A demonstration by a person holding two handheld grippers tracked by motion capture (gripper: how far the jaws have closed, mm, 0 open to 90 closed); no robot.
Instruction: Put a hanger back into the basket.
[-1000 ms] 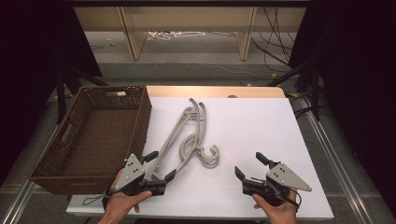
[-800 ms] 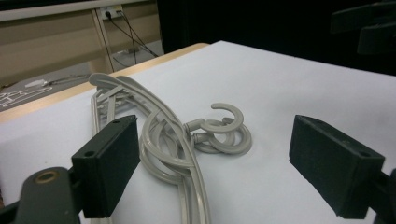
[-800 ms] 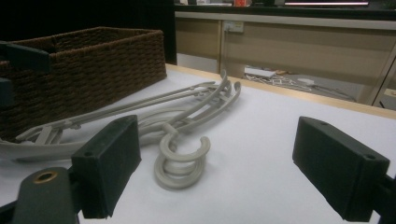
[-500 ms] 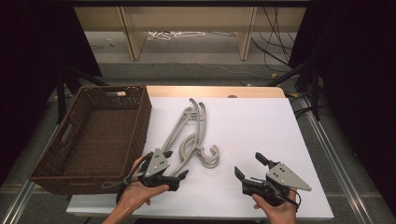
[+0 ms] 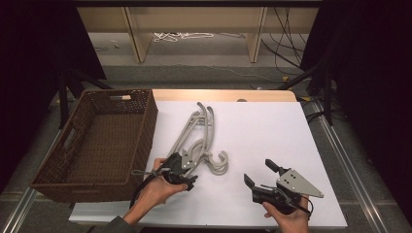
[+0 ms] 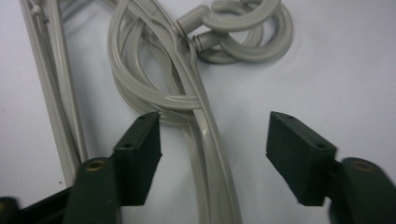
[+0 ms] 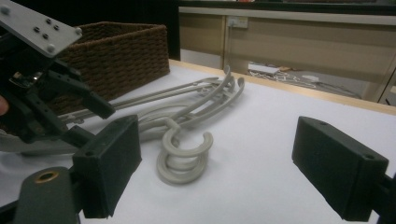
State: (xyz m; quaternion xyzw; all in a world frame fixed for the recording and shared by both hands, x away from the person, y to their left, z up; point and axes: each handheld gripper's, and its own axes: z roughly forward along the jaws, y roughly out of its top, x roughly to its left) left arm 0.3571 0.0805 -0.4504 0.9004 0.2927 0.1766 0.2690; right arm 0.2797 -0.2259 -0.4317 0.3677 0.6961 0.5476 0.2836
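On the white table (image 5: 262, 141), a stack of grey plastic hangers (image 5: 197, 141), lying flat near the middle-left, hooks (image 5: 218, 162) curled toward the near edge, long arms running away toward the far side. Just beside the stack on the left, a brown wicker basket (image 5: 145, 121), its near wall close to the hangers' arms but apart from them. Over the near end of the stack, the left gripper (image 5: 183, 171), held in the left hand (image 5: 158, 187), tilted down onto the hangers beside the hooks. In the left gripper view, jaws spread on either side of a hanger's curved arm (image 6: 205, 140): one pad (image 6: 140, 149) right against the looped grey bars, possibly touching, the other pad (image 6: 299, 154) well clear over bare table. Jaws just been closing, with the hanger arm between them and no squeeze on it yet. Hooks (image 6: 247, 28) stacked at the top of that view, past the jaw tips. On the near right of the table, the right gripper (image 5: 262, 175), held in the right hand (image 5: 286, 218), well apart from the hangers, grey three-cornered plate on top. Its jaws spread wide, nothing between them but bare table, as in the right gripper view, with the hooks (image 7: 184, 156) lying ahead and the left gripper (image 7: 70, 100) over the stack at the left, the basket (image 7: 121, 51) behind.
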